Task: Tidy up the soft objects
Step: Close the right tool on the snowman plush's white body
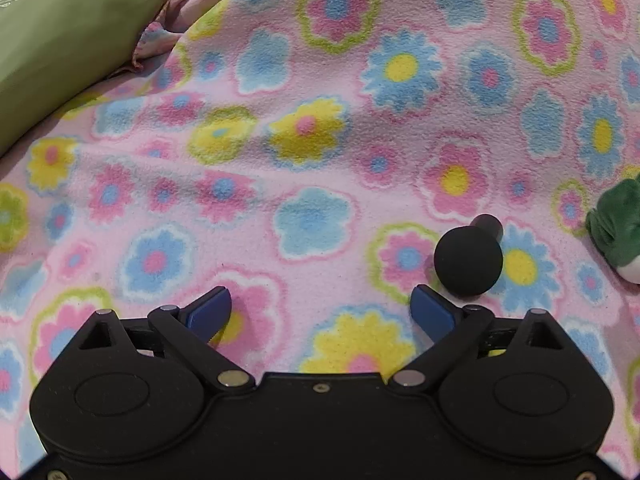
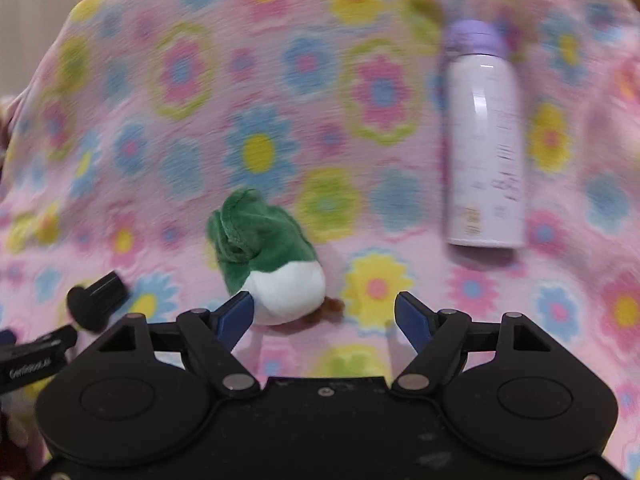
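I see one green-and-white plush (image 2: 267, 265), just ahead of my right gripper (image 2: 324, 316), one black knob (image 1: 469, 261), one purple bottle (image 2: 484, 148), one green pillow (image 1: 60, 44). Both grippers, left (image 1: 322, 312) too, are spread wide with nothing in them, above a floral fleece blanket (image 1: 320, 120).

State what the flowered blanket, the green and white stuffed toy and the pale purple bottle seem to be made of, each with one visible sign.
Pink flowered blanket: probably fleece, matte, nubbly pile.
Green and white stuffed toy: plush fabric, short fuzzy nap, stitched folds.
Pale purple bottle: smooth and glossy with a bright highlight streak; metal or plastic, cannot tell which.
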`<state>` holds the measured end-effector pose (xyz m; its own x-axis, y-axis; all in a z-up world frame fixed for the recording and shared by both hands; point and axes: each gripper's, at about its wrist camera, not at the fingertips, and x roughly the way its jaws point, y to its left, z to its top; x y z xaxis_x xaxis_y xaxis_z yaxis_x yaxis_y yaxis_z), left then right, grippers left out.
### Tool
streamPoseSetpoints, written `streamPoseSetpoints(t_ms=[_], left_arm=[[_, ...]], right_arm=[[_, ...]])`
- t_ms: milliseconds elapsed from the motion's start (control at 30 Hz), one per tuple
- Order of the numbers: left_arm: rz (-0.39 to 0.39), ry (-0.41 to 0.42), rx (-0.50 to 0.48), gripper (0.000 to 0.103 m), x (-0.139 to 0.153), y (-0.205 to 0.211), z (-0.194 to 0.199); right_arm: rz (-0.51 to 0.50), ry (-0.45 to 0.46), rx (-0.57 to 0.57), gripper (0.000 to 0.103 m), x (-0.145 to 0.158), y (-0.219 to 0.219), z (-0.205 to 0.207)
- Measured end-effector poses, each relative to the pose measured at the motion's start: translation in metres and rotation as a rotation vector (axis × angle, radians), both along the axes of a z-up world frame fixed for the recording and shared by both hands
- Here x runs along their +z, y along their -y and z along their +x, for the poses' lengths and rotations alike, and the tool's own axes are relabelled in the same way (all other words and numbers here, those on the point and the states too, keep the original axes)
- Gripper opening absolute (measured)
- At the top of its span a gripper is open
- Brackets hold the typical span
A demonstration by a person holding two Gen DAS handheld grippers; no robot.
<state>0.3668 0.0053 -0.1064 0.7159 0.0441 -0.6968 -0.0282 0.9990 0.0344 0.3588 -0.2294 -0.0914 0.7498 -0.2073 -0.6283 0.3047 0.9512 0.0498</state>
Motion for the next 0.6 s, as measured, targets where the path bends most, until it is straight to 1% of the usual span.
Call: streamPoseSetpoints(t_ms=[67, 167, 233, 300, 467, 600], left_arm=[[0.001, 0.0, 0.0, 0.094, 0.0, 0.0, 0.0], [0.0, 0.0, 0.0, 0.094, 0.0, 0.0, 0.0], [0.0, 0.0, 0.0, 0.094, 0.0, 0.0, 0.0], [0.0, 0.0, 0.0, 0.094, 0.001, 0.0, 0.0], [0.0, 0.0, 0.0, 0.094, 0.001, -0.001, 0.0], [0.0, -0.001, 0.0, 0.094, 0.001, -0.001, 0.0]], right_arm=[[0.006, -0.002, -0.029, 0.075, -0.001, 0.0, -0.005], [-0.002, -0.012, -0.107, 0.075, -0.004, 0.003, -0.012], [0.023, -0.018, -0.15, 0.076, -0.006, 0.009, -0.015], [0.044, -0.022, -0.115, 0.076, -0.005, 0.011, -0.015], [0.023, -0.009, 0.035, 0.08, -0.008, -0.012, -0.016], [0.021, -0.019, 0.097, 0.081, -0.015, -0.025, -0.003]])
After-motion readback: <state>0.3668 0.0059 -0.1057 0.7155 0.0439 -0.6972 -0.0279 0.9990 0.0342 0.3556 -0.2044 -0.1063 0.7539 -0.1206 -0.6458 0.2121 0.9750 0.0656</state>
